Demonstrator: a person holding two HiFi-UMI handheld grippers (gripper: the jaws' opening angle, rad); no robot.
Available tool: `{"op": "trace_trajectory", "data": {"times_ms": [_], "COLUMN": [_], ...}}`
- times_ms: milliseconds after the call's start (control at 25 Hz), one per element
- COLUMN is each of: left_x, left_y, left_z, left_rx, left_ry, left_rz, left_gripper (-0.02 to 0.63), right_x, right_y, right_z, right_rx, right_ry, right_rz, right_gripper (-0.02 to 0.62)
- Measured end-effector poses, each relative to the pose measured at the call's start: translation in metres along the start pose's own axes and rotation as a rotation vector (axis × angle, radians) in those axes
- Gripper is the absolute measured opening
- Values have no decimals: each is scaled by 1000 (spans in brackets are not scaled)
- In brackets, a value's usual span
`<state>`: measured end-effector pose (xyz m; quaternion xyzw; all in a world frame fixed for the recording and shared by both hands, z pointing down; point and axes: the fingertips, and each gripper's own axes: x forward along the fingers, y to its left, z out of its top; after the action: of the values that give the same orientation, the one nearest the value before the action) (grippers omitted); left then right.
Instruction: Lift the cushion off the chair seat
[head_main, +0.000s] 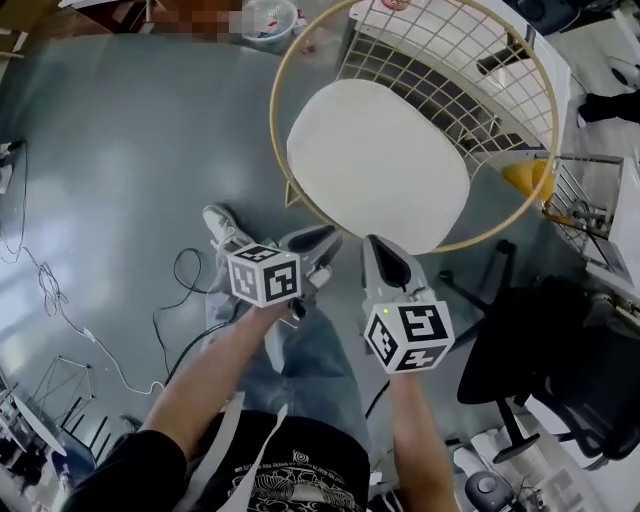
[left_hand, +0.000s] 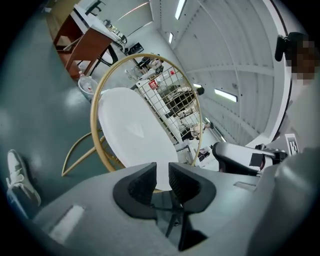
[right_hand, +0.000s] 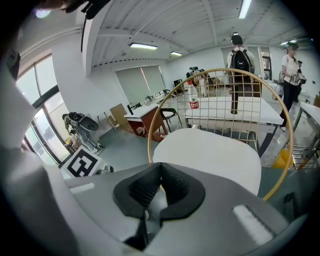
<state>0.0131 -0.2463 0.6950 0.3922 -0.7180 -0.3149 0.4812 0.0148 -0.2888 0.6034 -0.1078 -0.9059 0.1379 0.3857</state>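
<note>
Floor (head_main: 120, 150): grey and glossy. My head view gives me most of it, with cables (head_main: 60, 300) trailing down the left of the frame.
Chair (head_main: 430, 75): a gold hoop around a wire-grid back, in the upper right of the head view. Only the left gripper view shows me its curved gold legs. Only the right gripper view shows me the white desk (right_hand: 235, 107) and two people (right_hand: 241, 62) standing beyond the grid.
Office chair (head_main: 540, 360): black, at the lower right. I see it clearly in the head view alone.
Cushion (head_main: 375, 165): white, smooth and a rounded square. It lies flat on the seat inside the hoop, its near edge just ahead of both grippers. From above I see no crease or mark on it.
Left gripper (left_hand: 162, 172): the fingers stand a narrow gap apart with nothing between them. The cushion shows beyond the gap, untouched.
Right gripper (right_hand: 161, 172): the fingers meet at their tips, empty, short of the cushion's near edge.
Shoe (head_main: 222, 225): white, on the floor left of the left gripper. The right gripper view does not show it.
</note>
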Motion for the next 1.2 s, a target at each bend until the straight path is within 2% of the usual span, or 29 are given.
{"op": "trace_trajectory", "data": {"times_ms": [240,360,760,880,920,960,1000,1200], "left_x": [11,20,38,45,48,50,51,46], "left_y": [32,43,60,57,58,59,61,47], "left_z": [-13,-14,-11,-8,-8,-7,-6,-1], "left_rx": [-77,-137,-197,-271,-298,-319,-334,-339], "left_ry": [-46,-70,-107,-131,-134,-134,-131,-124], "left_rz": [-1,-23,-38,-78,-82,-79,-78,-107], "left_gripper": [136,220,221,188,158,87,61,41], "right_x": [11,14,12,11,11,11,10,-4], "right_y": [-8,-9,-15,-17,-19,-20,-21,-27], "right_z": [-11,-20,-43,-46,-47,-48,-49,-47], "right_rx": [17,17,18,28,31,34,39,75], "right_ry": [1,19,67,79,82,85,87,83], "right_rz": [-6,-2,-4,-10,-14,-19,-23,-48], "right_gripper": [-5,-5,-5,-6,-5,-5,-5,-6]}}
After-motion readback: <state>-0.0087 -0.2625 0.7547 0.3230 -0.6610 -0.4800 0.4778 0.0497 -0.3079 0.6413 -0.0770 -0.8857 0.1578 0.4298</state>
